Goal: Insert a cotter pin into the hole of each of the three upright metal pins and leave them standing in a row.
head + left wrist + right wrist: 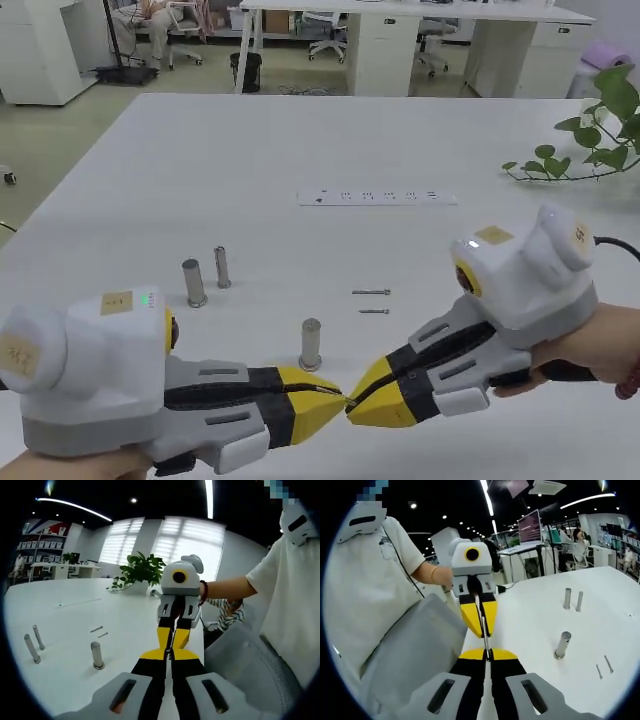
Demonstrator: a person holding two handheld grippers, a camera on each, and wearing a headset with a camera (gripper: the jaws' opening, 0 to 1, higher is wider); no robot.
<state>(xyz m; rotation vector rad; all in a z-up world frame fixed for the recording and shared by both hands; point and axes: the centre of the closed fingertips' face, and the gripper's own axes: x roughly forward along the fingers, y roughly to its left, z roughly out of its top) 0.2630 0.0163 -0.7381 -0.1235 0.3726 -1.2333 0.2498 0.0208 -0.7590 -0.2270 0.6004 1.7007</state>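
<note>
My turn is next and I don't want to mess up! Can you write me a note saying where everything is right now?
Grippers: the left gripper and the right gripper are both shut and meet tip to tip, with one held cotter pin pinched between them.
Things: three pins stand upright on the table: the near metal pin, the thick far metal pin and the thin far metal pin. The farther spare cotter pin and the nearer spare cotter pin lie flat.
Done: nothing fitted that I can see.
Left: put a cotter pin through each metal pin's hole, then line them up in a row.
</note>
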